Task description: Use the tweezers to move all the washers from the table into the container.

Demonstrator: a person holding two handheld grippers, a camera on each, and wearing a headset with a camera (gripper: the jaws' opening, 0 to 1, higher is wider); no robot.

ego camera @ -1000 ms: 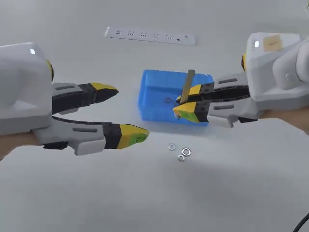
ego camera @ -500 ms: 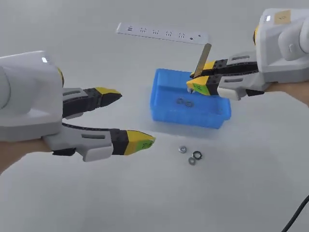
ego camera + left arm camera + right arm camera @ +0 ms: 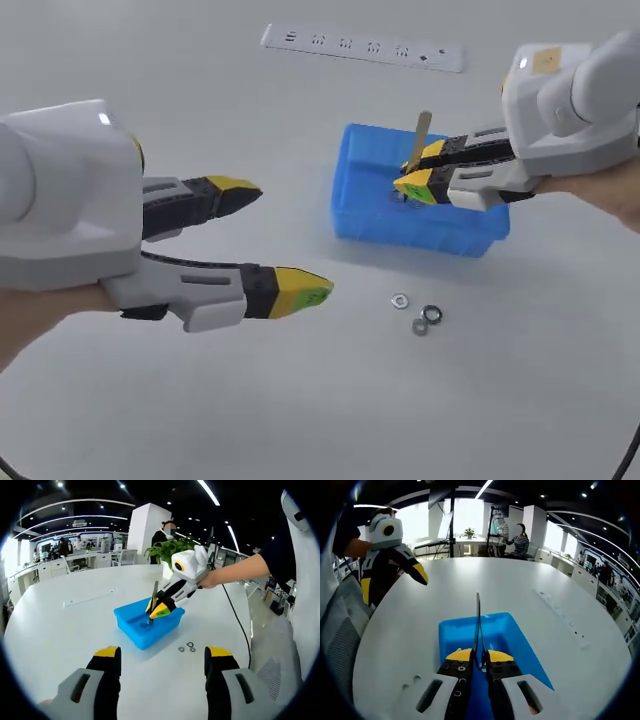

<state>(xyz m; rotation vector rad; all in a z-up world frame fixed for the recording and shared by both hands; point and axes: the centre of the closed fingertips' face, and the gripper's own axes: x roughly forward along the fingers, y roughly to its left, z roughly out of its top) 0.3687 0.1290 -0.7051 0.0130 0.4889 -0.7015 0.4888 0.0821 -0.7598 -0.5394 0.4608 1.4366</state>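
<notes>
The blue container (image 3: pixel 400 228) sits on the white table. My right gripper (image 3: pixel 413 180) hovers over it, shut on the metal tweezers (image 3: pixel 420 135), whose tips point down into the container. Three washers (image 3: pixel 400 300) lie together on the table in front of the container. My left gripper (image 3: pixel 280 240) hangs open and empty to the left. The left gripper view shows the container (image 3: pixel 145 635), the tweezers (image 3: pixel 154 597) and the washers (image 3: pixel 186 647). In the right gripper view the tweezers (image 3: pixel 478 620) stand over the container (image 3: pixel 510 635), with the washers (image 3: pixel 410 682) at lower left.
A white power strip (image 3: pixel 365 47) lies at the far side of the table. A black cable (image 3: pixel 630 455) crosses the lower right corner. People and office desks stand beyond the table (image 3: pixel 520 535).
The right gripper with the tweezers has moved from the container's front wall toward its middle. The left gripper stays open. The three washers on the table have not moved.
</notes>
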